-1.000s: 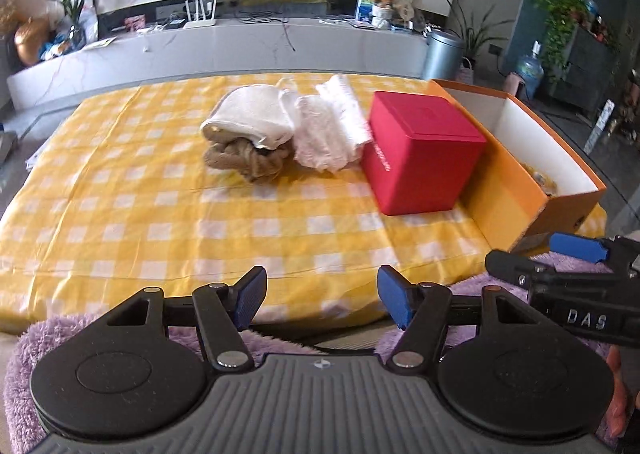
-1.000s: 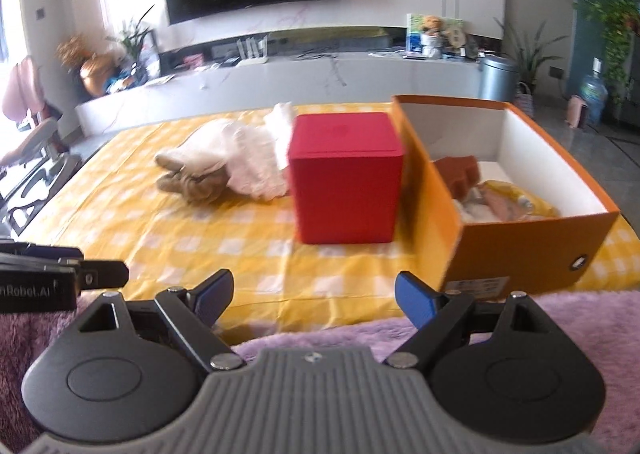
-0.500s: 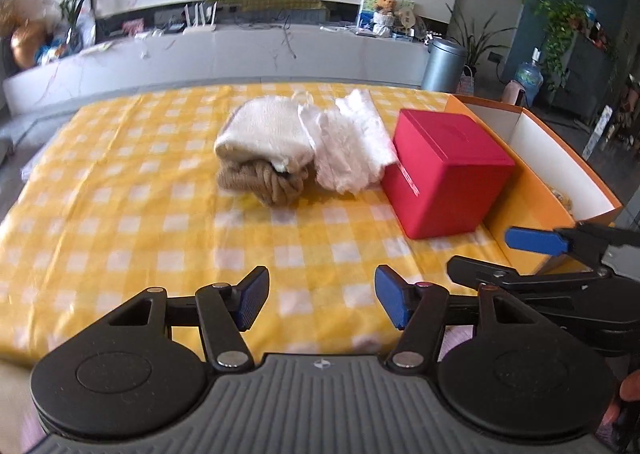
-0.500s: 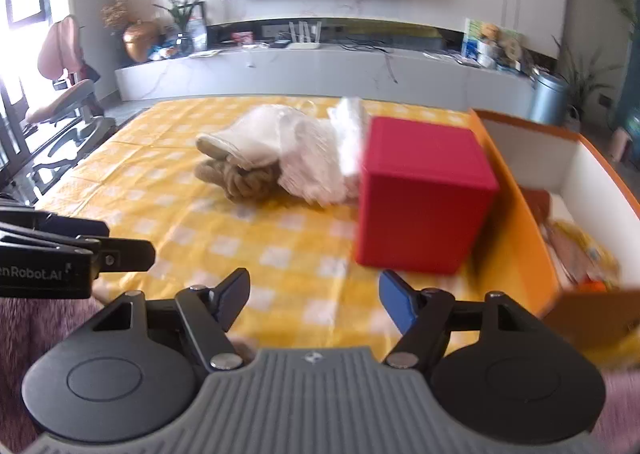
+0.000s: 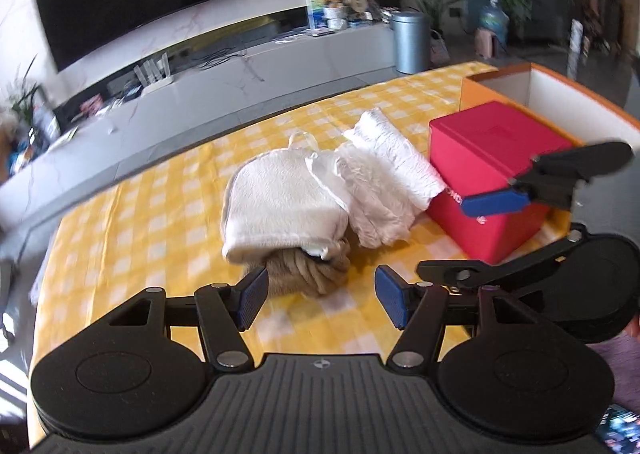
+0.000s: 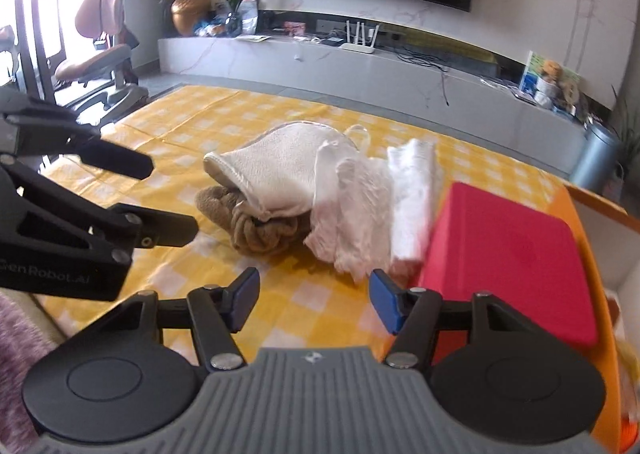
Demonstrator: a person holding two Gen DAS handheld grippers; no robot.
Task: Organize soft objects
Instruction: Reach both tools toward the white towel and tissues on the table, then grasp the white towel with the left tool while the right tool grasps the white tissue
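Note:
A pile of soft cloths lies on the yellow checked table: a white towel [image 5: 280, 205] [image 6: 280, 165] over a brown knitted cloth [image 5: 308, 274] [image 6: 260, 225], with fluffy white cloths [image 5: 384, 189] [image 6: 360, 209] on its right. My left gripper [image 5: 318, 302] is open and empty, just short of the brown cloth. My right gripper [image 6: 312, 296] is open and empty, just in front of the fluffy cloths. Each gripper shows from the side in the other's view, the right one [image 5: 520, 193] and the left one [image 6: 120, 189].
A red box [image 5: 492, 177] [image 6: 508, 258] stands right of the pile, against an open orange box [image 5: 560, 93] [image 6: 600, 294]. Beyond the table are a grey TV bench [image 6: 360, 65], a metal bin [image 5: 412, 41] and office chairs [image 6: 100, 53].
Both grippers have moved forward over the table and closer to the cloth pile. Both stayed open and empty. The cloths and boxes have not moved.

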